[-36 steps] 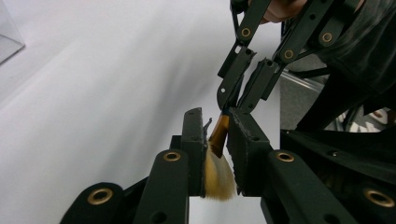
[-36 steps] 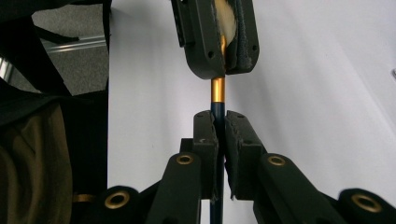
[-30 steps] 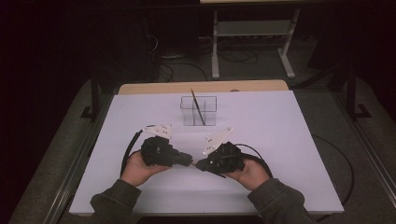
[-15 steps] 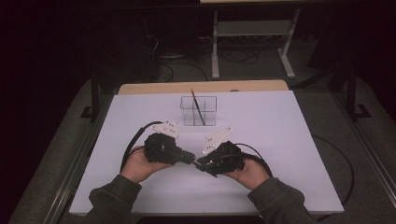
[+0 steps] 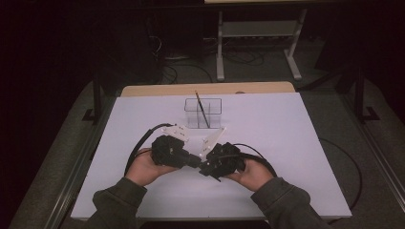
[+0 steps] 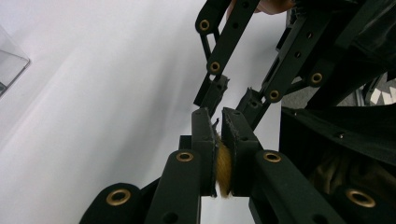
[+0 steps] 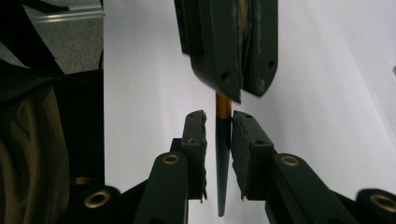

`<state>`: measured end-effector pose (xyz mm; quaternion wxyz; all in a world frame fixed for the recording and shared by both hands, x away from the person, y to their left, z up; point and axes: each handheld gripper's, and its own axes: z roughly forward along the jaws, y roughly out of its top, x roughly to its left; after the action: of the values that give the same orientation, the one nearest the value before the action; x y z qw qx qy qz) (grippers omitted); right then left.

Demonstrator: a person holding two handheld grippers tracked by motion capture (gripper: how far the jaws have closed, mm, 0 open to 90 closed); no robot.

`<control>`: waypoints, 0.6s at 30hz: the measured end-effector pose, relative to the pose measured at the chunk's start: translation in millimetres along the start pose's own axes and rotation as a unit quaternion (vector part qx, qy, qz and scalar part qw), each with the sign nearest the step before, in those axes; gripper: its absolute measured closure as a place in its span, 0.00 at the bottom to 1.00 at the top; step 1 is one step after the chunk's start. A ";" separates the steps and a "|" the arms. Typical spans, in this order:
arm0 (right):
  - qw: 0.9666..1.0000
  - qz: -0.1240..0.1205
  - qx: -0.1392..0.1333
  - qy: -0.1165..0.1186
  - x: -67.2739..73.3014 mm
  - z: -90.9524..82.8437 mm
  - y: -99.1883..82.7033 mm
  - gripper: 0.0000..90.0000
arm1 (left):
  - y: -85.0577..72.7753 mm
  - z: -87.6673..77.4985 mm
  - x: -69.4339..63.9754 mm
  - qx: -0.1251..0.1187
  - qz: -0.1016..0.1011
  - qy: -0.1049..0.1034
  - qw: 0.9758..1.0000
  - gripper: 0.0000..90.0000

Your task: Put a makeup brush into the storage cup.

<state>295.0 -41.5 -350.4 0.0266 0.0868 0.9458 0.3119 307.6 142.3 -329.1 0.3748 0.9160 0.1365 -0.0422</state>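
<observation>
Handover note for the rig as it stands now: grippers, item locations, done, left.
Left gripper: shut on the paintbrush, pads clamping its golden bristle end.
Right gripper: jaws either side of the dark handle; a gap shows on both sides, so open. They have just been closing a little.
Both hands hold the grippers tip to tip above the white table, near the front edge.
Clear holder stands mid-table behind them, with one other brush leaning in it.
Done: brush lifted off the table and offered to the right gripper.
Left, likely: close right on the handle, release left, then probably drop the brush into the holder.

dim room – bright white table, near jaws blurred
</observation>
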 end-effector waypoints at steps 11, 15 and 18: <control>1.000 -0.006 0.009 0.004 -0.7 6.4 2.6 0.92 | -0.8 1.4 1.3 0.002 -0.006 -0.008 1.000 0.92; 1.000 0.002 0.007 0.011 -2.7 5.8 0.3 0.92 | -2.6 -1.5 2.2 -0.009 -0.009 -0.006 1.000 0.86; 1.000 0.007 0.005 0.011 -5.8 5.1 -3.8 0.92 | -5.2 -4.9 3.8 -0.015 -0.016 -0.003 1.000 0.81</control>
<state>300.7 -42.5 -356.7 0.0133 0.0905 0.9467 0.3088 309.7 150.1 -329.7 0.3877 0.9080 0.1509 -0.0486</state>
